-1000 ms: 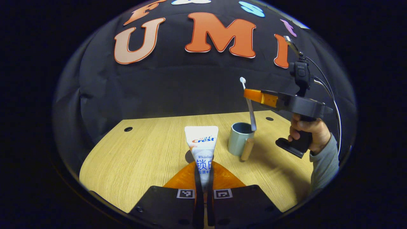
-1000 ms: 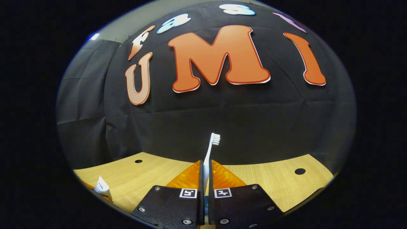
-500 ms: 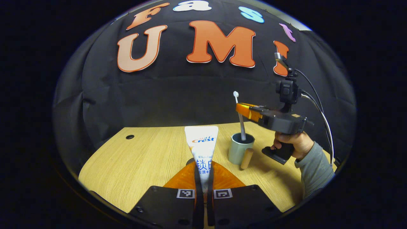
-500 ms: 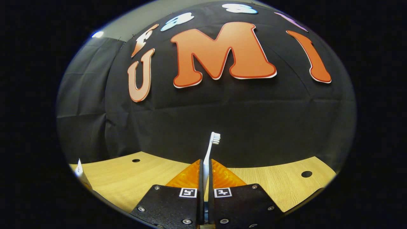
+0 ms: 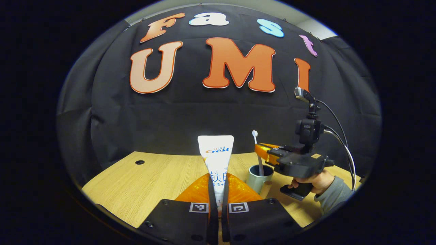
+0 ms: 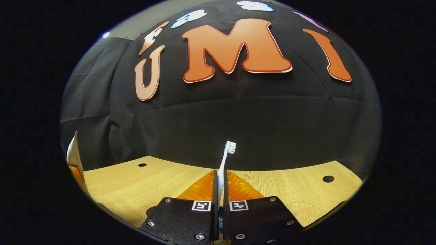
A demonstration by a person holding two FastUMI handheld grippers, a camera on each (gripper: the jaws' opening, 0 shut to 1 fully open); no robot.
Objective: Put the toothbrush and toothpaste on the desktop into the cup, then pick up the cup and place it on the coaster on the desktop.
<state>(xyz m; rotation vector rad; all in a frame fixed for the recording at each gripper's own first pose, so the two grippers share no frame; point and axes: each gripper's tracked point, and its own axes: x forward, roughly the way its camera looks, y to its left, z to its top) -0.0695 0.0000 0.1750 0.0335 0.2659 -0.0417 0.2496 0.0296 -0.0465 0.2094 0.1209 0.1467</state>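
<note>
Toothbrush [image 5: 256, 149] gripped by right tongs [image 5: 260, 149], lowered into cup [image 5: 259, 178]; release needed next. Toothpaste [image 5: 216, 156] clamped by left tongs [image 5: 218, 185], cup at 2 o'clock.

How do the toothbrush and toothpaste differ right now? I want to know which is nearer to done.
The toothbrush already has its lower end inside the cup; the toothpaste is held above the desktop, beside the cup. The toothbrush is a thin stick with bristles on top; the toothpaste is a wide flat tube. The right gripper pinches the toothbrush; the left gripper pinches the toothpaste. Both stand upright.
</note>
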